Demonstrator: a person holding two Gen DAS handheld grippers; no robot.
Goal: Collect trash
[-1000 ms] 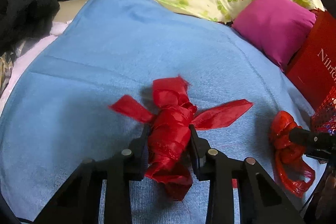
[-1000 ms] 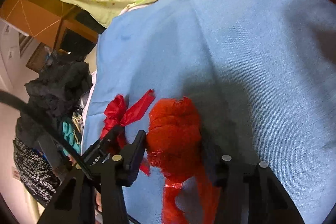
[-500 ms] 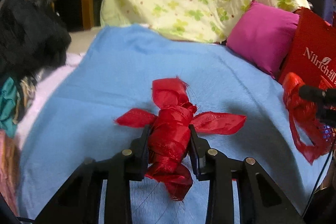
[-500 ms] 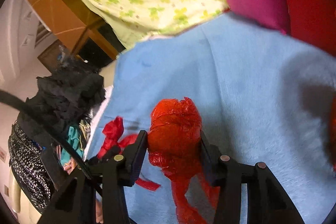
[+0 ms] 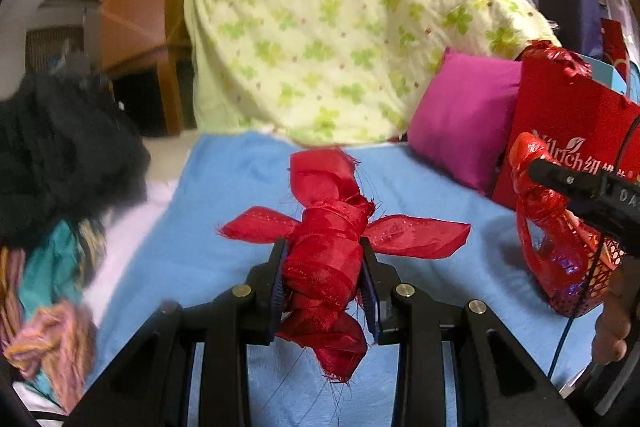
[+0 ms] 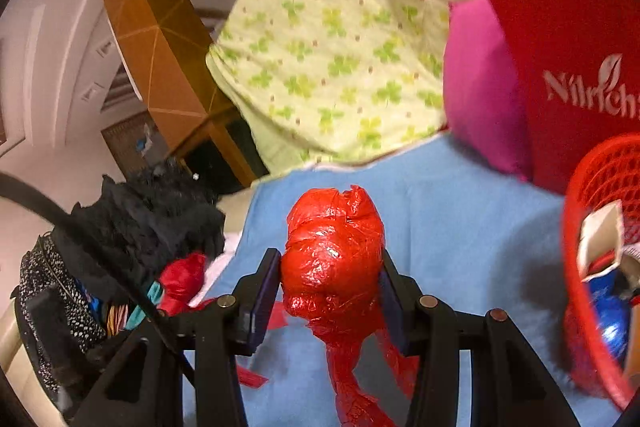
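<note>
Both grippers were clamped: left (image 5: 324, 281) on a ribbon wad (image 5: 326, 247), right (image 6: 328, 291) on a plastic wad (image 6: 334, 251). Carrying step; next, probably release over the basket (image 6: 600, 179).

Open blue sheet (image 5: 224, 247) ahead; pink cushion (image 5: 460, 131), red bag (image 6: 568, 39), red basket (image 6: 592, 195) crowding the right.

white "nilrich" lettering with a leaf mark stands on the red bag (image 6: 568, 39).
</note>
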